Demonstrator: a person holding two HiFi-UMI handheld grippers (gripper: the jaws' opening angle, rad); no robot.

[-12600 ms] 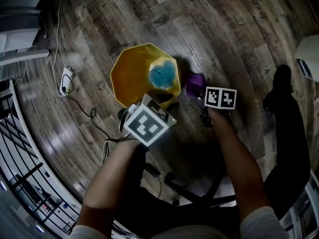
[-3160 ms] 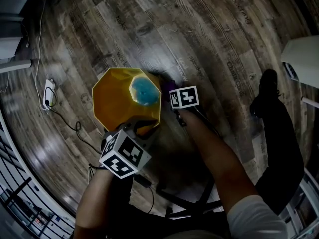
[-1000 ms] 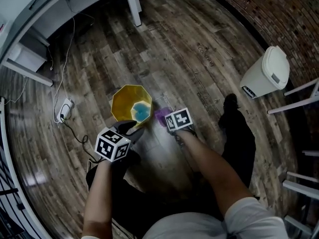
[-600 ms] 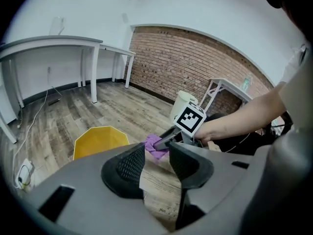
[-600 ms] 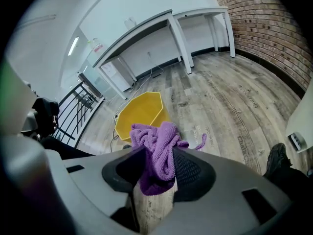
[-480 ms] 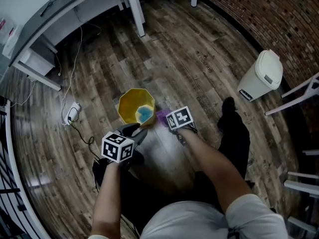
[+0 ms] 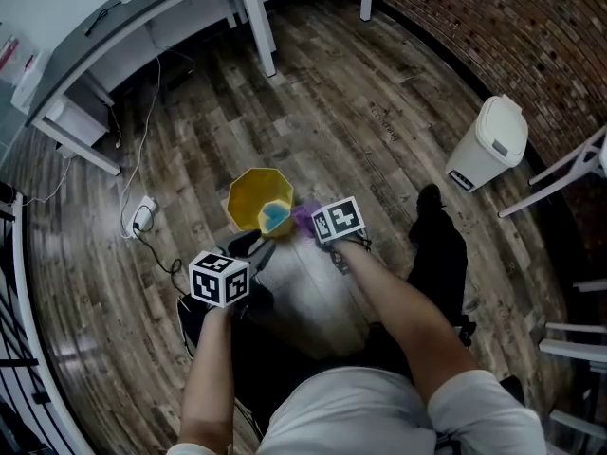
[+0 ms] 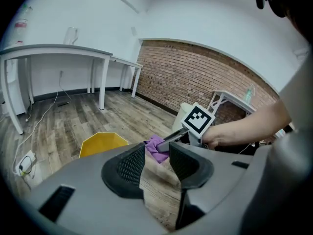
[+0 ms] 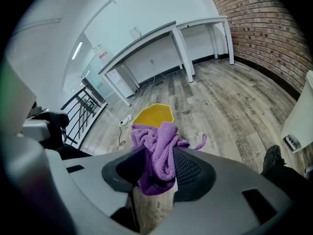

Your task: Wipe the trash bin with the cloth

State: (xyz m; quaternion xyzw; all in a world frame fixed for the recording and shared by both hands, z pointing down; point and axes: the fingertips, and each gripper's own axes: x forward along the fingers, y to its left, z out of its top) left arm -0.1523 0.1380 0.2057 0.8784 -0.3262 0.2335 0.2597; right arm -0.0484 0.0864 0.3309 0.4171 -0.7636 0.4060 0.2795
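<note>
The yellow eight-sided trash bin (image 7: pixel 254 195) stands upright on the wood floor, with something blue (image 7: pixel 275 216) inside it. My right gripper (image 7: pixel 313 224) is shut on a bunched purple cloth (image 9: pixel 155 146), held just right of the bin's rim and above the floor. In the left gripper view the cloth (image 8: pixel 155 147) and the right gripper's marker cube (image 8: pixel 198 119) show beyond my open jaws. My left gripper (image 7: pixel 252 248) is open and holds nothing, hanging just in front of the bin (image 8: pixel 101 144). The bin (image 9: pixel 153 114) lies beyond the cloth in the right gripper view.
A white pedal bin (image 7: pixel 489 144) stands at the right by a brick wall. A power strip (image 7: pixel 141 218) with cables lies left of the yellow bin. White desk legs (image 7: pixel 262 28) rise at the back. A black railing (image 7: pixel 11 282) runs along the left.
Both grippers have risen away from the floor, and the yellow bin looks smaller and farther below. The purple cloth stays in the right gripper; the left jaws stay open.
</note>
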